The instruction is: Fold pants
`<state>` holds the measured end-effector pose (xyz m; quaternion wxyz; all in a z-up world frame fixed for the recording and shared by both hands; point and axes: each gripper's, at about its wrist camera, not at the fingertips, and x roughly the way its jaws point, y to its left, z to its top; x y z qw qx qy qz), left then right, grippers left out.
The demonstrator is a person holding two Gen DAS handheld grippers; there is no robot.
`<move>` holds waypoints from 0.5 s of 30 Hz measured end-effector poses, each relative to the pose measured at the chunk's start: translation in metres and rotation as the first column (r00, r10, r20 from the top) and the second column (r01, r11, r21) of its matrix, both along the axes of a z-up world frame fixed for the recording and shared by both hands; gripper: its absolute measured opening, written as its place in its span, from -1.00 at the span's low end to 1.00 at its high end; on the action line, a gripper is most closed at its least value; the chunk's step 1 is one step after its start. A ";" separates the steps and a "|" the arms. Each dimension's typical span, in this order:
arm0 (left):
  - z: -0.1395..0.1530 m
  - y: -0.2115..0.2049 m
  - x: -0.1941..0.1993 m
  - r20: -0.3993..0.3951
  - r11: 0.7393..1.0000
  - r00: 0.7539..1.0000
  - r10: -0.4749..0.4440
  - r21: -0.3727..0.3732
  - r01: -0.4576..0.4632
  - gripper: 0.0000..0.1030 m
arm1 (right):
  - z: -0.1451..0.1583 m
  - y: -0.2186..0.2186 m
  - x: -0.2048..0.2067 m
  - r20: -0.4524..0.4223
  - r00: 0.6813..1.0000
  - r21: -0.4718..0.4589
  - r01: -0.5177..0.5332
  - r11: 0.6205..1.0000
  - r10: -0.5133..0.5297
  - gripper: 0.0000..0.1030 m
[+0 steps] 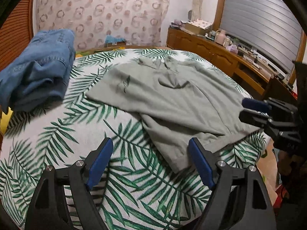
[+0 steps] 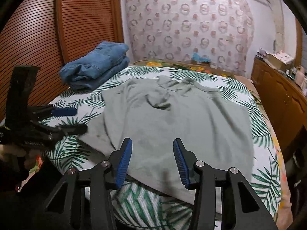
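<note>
Left tongs [image 1: 150,161] released, jaws wide, nothing between them; right finger's tip just over the near hem of the grey pants [image 1: 172,103], low centre of the left view. Right tongs [image 2: 152,161] also released, jaws narrower, empty, poised above the pants' near edge at lower centre of the right view. Pants spread across the bed [image 2: 268,182], mid-frame, waist toward the far wall, some wrinkles near the top. Folded jeans [image 2: 96,69] at upper left, apart from the pants.

Judged step: approach to the near hems for a first fold; no fold made yet.

Risks, as judgement:
- Pinching the leaf-print sheet along with the hem; would drag bedding up with the fold. Cause: jaws set too deep into soft bedding.
- Catching only the top layer; would leave the lower layer behind.
- Uneven grips left versus right; would skew the fold line.
- Near edge hanging by the mattress side; could slide off if tugged.
</note>
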<state>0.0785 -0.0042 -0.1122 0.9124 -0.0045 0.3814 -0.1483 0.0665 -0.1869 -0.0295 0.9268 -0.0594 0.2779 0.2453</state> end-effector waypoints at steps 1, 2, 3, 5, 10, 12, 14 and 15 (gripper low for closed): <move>-0.001 0.000 -0.001 -0.003 1.000 1.000 -0.002 -0.001 0.002 0.58 | 0.000 0.001 0.001 -0.001 1.000 -0.002 -0.008 1.000 0.008 -0.10; -0.002 0.000 -0.001 -0.005 1.000 1.000 -0.003 -0.001 0.003 0.58 | 0.001 0.001 0.002 -0.002 1.000 -0.002 -0.012 1.000 0.012 -0.10; -0.004 0.000 -0.002 -0.006 1.000 1.000 -0.002 0.002 0.002 0.58 | 0.002 0.002 0.003 -0.003 1.000 -0.005 -0.020 1.000 0.020 -0.10; -0.005 0.001 -0.003 -0.007 1.000 1.000 0.002 0.007 -0.002 0.58 | 0.003 0.005 0.002 -0.002 0.999 -0.010 -0.033 0.999 0.033 -0.10; -0.011 0.007 -0.005 -0.018 1.000 1.000 0.018 -0.006 -0.018 0.58 | -0.005 0.012 0.003 -0.025 0.997 -0.029 -0.078 0.997 0.077 -0.11; -0.012 0.009 -0.007 -0.012 1.000 1.000 0.018 -0.010 -0.019 0.58 | -0.010 0.014 0.007 -0.050 0.995 -0.040 -0.093 0.995 0.091 -0.14; -0.012 0.009 -0.009 -0.008 1.000 1.000 0.018 -0.009 -0.018 0.58 | -0.017 0.015 0.011 -0.080 0.991 -0.051 -0.113 0.992 0.109 -0.22; -0.012 0.010 -0.008 -0.008 1.000 1.000 0.018 -0.010 -0.018 0.58 | -0.020 0.016 0.014 -0.095 0.989 -0.056 -0.119 0.991 0.114 -0.27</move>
